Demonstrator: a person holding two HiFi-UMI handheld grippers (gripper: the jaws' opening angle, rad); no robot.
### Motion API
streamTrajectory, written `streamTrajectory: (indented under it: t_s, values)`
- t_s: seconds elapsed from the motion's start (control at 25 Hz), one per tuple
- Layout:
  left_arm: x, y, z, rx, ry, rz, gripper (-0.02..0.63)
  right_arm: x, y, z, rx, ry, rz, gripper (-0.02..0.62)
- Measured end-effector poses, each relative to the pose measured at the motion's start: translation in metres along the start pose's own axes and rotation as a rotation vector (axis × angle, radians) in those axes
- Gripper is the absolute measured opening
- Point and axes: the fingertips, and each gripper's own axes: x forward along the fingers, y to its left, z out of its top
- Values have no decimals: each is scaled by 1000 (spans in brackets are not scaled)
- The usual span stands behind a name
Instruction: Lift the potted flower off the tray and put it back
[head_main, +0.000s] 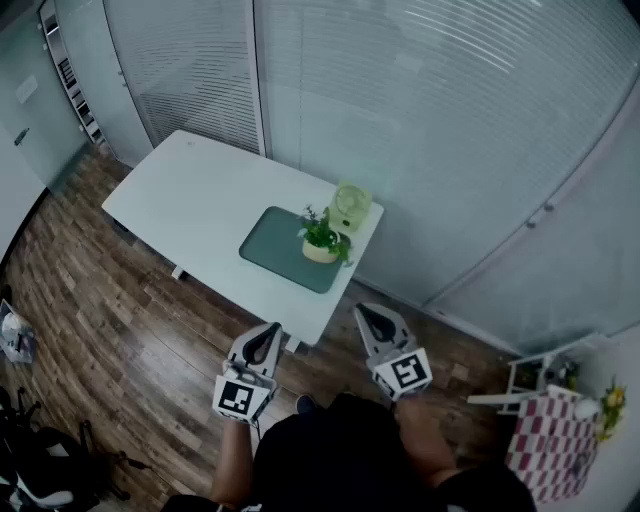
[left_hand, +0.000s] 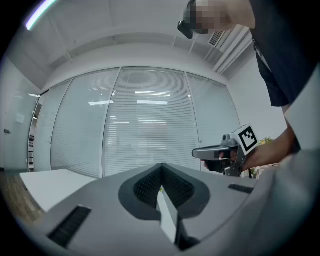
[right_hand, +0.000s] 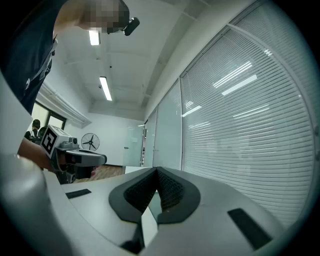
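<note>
A small potted flower (head_main: 322, 240), green leaves in a cream pot, stands on the right part of a dark green tray (head_main: 275, 249) on the white table (head_main: 200, 195). My left gripper (head_main: 265, 341) and right gripper (head_main: 373, 322) hover near the table's front edge, well short of the tray, both shut with nothing between the jaws. Across the left gripper view the right gripper (left_hand: 197, 153) shows in a hand; across the right gripper view the left gripper (right_hand: 102, 160) shows likewise. A sliver of green plant peeks between the left jaws' tips.
A pale green desk fan (head_main: 349, 206) stands just behind the pot at the table's far edge. Glass walls with blinds (head_main: 450, 120) close the back. A white stool and checked cloth (head_main: 548, 420) sit at right. Wooden floor (head_main: 90, 300) lies left.
</note>
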Motion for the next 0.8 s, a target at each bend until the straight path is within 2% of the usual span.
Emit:
streamTrajectory:
  t_s: [0.2, 0.36, 0.48, 0.68, 0.8]
  values:
    - [2, -5, 0, 8, -4, -19, 6, 1, 0, 5, -4, -28, 9, 2]
    - [0, -5, 4, -41, -23, -21, 6, -3, 0, -2, -8, -6, 11, 2]
    - [-3, -1, 10, -74, -44, -19, 6, -3, 4, 4, 15, -31, 12, 2]
    - [-10, 1, 17, -36, -73, 4, 6, -7, 5, 4, 12, -48, 0, 3]
    - [-14, 1, 21, -14, -93, 9, 11, -9, 1, 4, 58, -69, -9, 23]
